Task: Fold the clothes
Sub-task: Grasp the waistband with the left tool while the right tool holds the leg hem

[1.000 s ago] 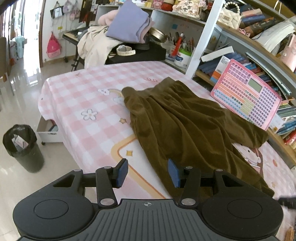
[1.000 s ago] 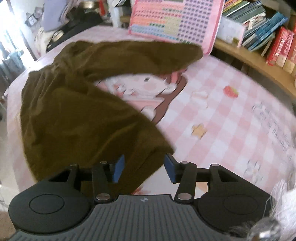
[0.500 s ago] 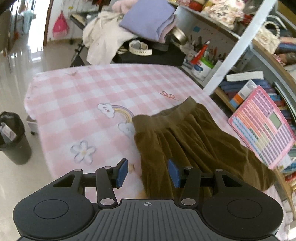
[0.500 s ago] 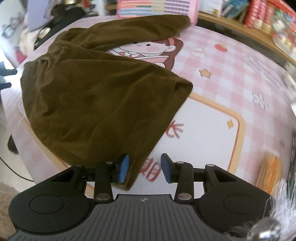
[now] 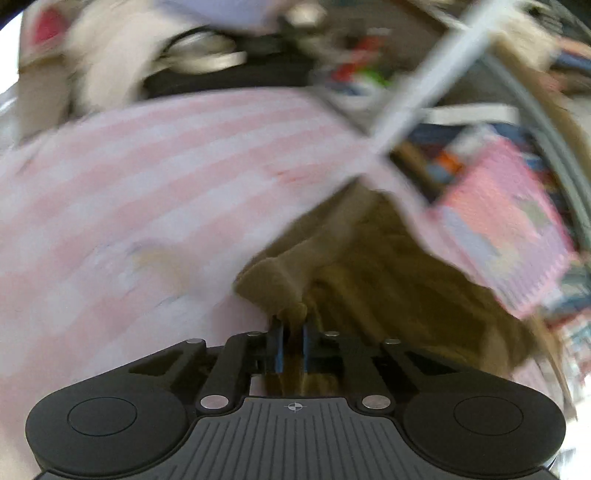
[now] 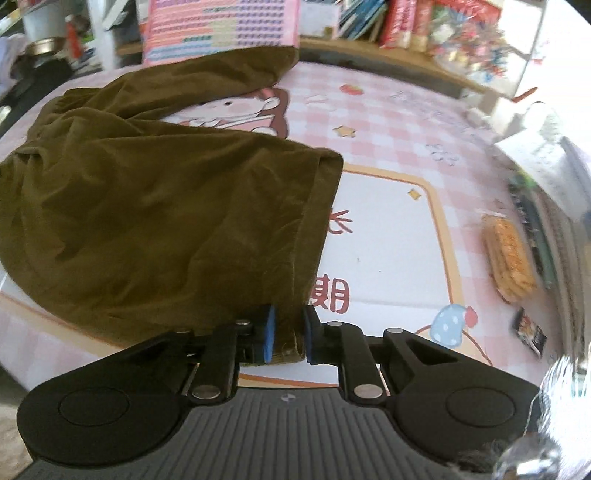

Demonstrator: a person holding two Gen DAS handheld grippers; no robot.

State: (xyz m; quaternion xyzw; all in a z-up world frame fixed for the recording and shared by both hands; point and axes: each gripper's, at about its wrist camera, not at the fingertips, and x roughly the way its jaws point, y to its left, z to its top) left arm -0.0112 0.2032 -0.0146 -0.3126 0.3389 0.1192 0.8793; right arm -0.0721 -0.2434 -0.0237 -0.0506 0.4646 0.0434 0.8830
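Note:
A brown garment [image 6: 147,206] lies crumpled on the pink checked tablecloth [image 6: 388,129]. In the right wrist view its near hem corner hangs between the blue pads of my right gripper [image 6: 289,336]. The jaws are closing, and the folded hem fills the gap between them. The left wrist view is blurred by motion. There my left gripper [image 5: 290,347] is shut on the bunched waistband end of the brown garment [image 5: 388,295], with cloth pinched between the narrow pads. The rest of the garment trails away to the right over the tablecloth [image 5: 147,177].
A pink counting board [image 6: 221,26] leans on the bookshelves [image 6: 406,22] behind the garment. An orange snack packet [image 6: 511,258] and a small dark packet [image 6: 530,332] lie at the right. A white shelf post [image 5: 424,96] and piled clothes [image 5: 110,66] stand at the far end.
My left gripper moved along the garment to its waistband end and shut on it. My right gripper tilted down onto the hem corner, and its jaws narrowed around the cloth.

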